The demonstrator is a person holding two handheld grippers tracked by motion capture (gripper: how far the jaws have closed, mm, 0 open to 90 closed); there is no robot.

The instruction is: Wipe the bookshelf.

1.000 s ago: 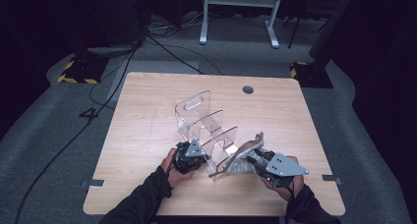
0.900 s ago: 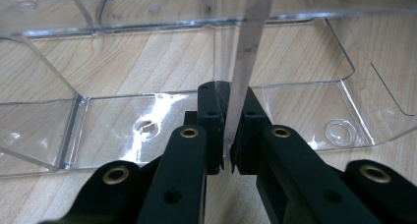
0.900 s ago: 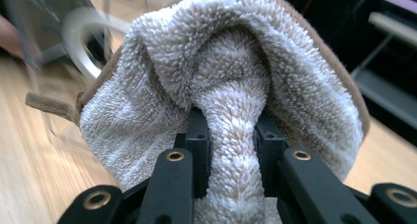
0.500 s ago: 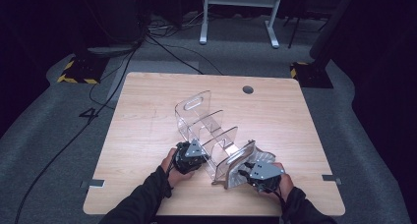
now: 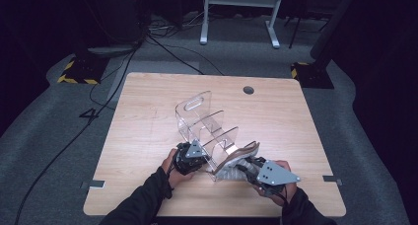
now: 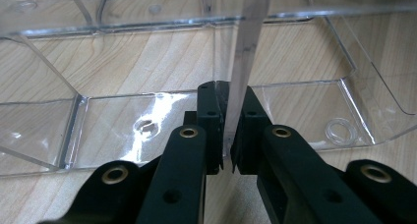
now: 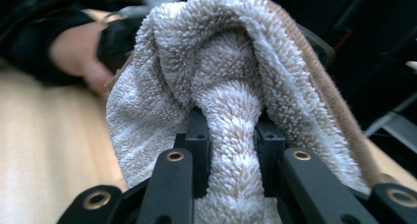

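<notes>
A clear acrylic rack (image 5: 204,119) with several upright dividers stands on the wooden table (image 5: 148,121). My left gripper (image 5: 193,157) is at the rack's near end; in the left gripper view it (image 6: 227,94) is shut on the lower edge of a thin clear divider (image 6: 248,47). A slipper (image 5: 240,155) with a tan sole and white terry lining leans against the rack's near right corner. My right gripper (image 5: 248,167) holds it from the right. In the right gripper view that gripper (image 7: 231,123) is shut on a fold of the slipper's terry lining (image 7: 221,52).
A round cable hole (image 5: 248,90) sits near the table's far edge. Bare wood lies left and right of the rack. Cables (image 5: 162,47) and a white stand (image 5: 236,3) are on the grey floor beyond the table. The person's left hand (image 7: 74,52) is behind the slipper.
The right hand with the slipper swung left towards the rack, then drew back to the right. The slipper stays against the rack's near end. The left gripper kept still.
</notes>
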